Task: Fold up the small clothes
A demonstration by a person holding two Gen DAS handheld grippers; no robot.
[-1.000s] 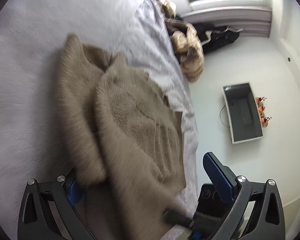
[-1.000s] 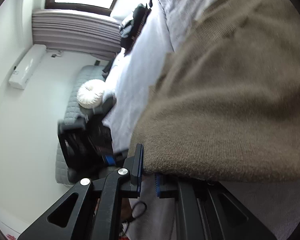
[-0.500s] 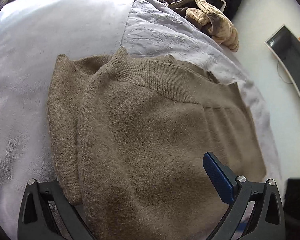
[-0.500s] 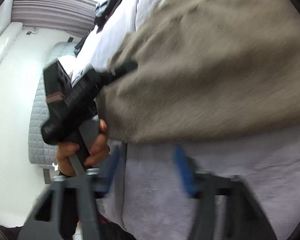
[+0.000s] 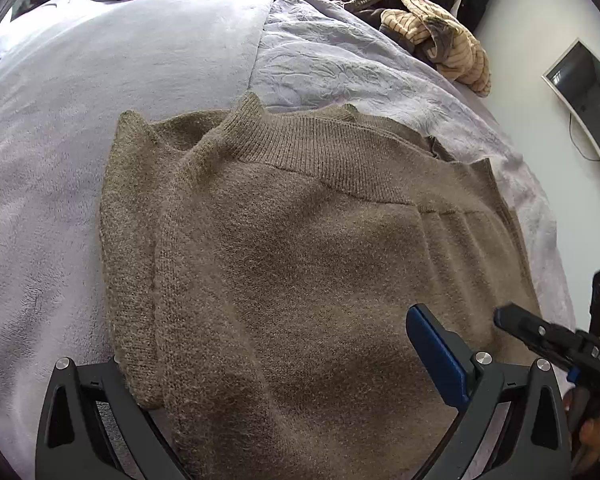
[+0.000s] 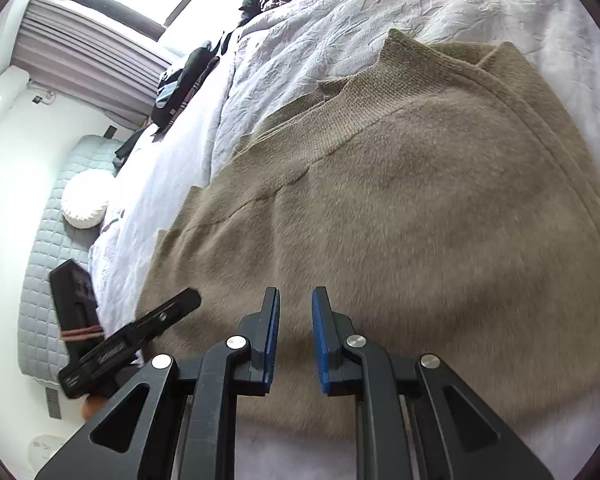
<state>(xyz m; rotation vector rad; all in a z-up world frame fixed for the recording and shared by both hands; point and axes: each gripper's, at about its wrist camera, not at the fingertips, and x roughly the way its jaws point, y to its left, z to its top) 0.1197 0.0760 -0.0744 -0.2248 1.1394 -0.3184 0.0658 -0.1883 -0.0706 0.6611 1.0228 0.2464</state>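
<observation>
A brown knitted sweater point(image 5: 300, 260) is spread flat on a pale purple blanket point(image 5: 60, 160) on the bed. It is folded over itself, and its ribbed band point(image 5: 320, 148) is seen across the far side.

The left gripper point(image 5: 284, 364) is held wide open over the near part of the sweater. The sweater lies between its two fingers and covers the tip of the left finger. The blue pad point(image 5: 436, 352) of the right finger is seen above the cloth, with nothing pinched.

The right gripper point(image 6: 296, 332) is held just over the near edge of the sweater point(image 6: 400, 220). Its blue pads point(image 6: 272, 336) are parted by a small gap, and no cloth is caught in the gap.

A pile of striped clothes point(image 5: 440, 40) is left at the far end of the bed. A round white cushion point(image 6: 85, 200) is seen on a grey quilted mat point(image 6: 44, 280) on the floor.
</observation>
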